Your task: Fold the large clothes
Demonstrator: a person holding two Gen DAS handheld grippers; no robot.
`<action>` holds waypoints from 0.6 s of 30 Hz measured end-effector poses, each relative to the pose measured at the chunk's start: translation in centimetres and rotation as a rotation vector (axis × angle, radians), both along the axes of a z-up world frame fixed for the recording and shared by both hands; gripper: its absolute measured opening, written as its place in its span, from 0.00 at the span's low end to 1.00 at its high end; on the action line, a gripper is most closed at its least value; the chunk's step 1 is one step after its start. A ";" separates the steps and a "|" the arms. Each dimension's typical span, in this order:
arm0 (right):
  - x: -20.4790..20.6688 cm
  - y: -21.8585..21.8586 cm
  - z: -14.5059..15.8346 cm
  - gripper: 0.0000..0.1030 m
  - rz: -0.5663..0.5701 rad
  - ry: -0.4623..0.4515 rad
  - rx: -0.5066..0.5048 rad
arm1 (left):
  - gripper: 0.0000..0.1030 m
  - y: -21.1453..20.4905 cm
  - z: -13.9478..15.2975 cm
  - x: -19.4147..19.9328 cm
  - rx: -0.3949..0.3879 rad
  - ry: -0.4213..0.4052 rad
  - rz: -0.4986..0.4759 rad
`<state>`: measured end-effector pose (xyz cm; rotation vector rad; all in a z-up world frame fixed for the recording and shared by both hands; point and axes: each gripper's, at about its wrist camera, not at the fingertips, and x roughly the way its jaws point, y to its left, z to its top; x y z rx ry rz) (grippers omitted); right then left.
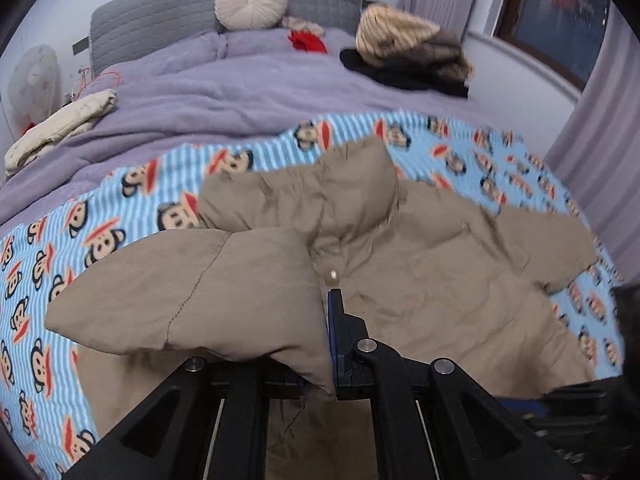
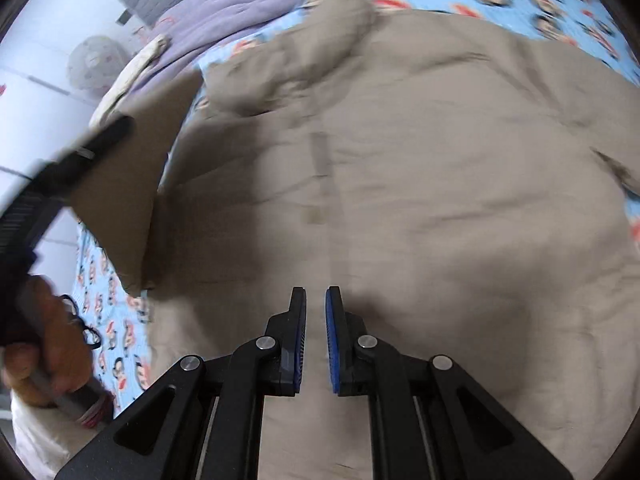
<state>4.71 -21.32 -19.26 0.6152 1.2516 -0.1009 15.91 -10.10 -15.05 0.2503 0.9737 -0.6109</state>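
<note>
A large tan puffer jacket (image 1: pixel 432 264) lies spread on a blue cartoon-monkey blanket (image 1: pixel 120 216) on the bed. My left gripper (image 1: pixel 320 320) is shut on the jacket's left sleeve (image 1: pixel 200 292) and holds it lifted over the jacket body; the sleeve hides the left finger. In the right wrist view the jacket (image 2: pixel 420 180) fills the frame. My right gripper (image 2: pixel 316 300) hovers just above the jacket's lower middle, jaws nearly together with a narrow gap, holding nothing. The left gripper (image 2: pixel 80 156) with the raised sleeve (image 2: pixel 132 200) shows at the left there.
A purple duvet (image 1: pixel 240 96) covers the far bed below a grey headboard (image 1: pixel 180 12) with a round cushion (image 1: pixel 252 0). Folded clothes (image 1: pixel 408 48) are piled at the far right, a cream garment (image 1: pixel 60 124) at the left edge. A window (image 1: pixel 560 12) is at right.
</note>
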 end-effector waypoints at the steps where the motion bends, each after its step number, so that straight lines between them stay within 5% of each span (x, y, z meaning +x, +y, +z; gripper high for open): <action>1: -1.0 -1.6 -0.3 0.11 -0.020 0.014 0.000 | 0.07 -0.7 -1.7 -0.6 0.052 0.018 -0.001; 4: -3.2 -4.8 -1.2 0.11 -0.058 0.049 0.006 | 0.13 -1.8 -3.8 -2.8 0.130 0.015 0.031; 6: -4.0 -6.6 -1.6 0.11 -0.066 0.063 0.010 | 0.60 -1.3 -3.5 -3.4 0.104 0.030 0.060; 7: -4.1 -7.0 -1.8 0.11 -0.064 0.069 0.011 | 0.96 -1.0 -2.9 -3.7 0.093 0.016 0.086; 15: -3.8 -6.1 -0.6 0.12 0.002 0.047 -0.052 | 0.99 6.1 1.0 -4.2 0.119 -0.037 0.196; 17: -2.9 -4.2 0.7 0.40 0.051 0.012 -0.106 | 0.99 9.8 0.6 -3.5 0.107 0.003 0.283; 18: -2.6 -3.3 1.3 0.77 0.077 -0.004 -0.137 | 0.99 11.8 0.1 -3.2 0.104 0.024 0.331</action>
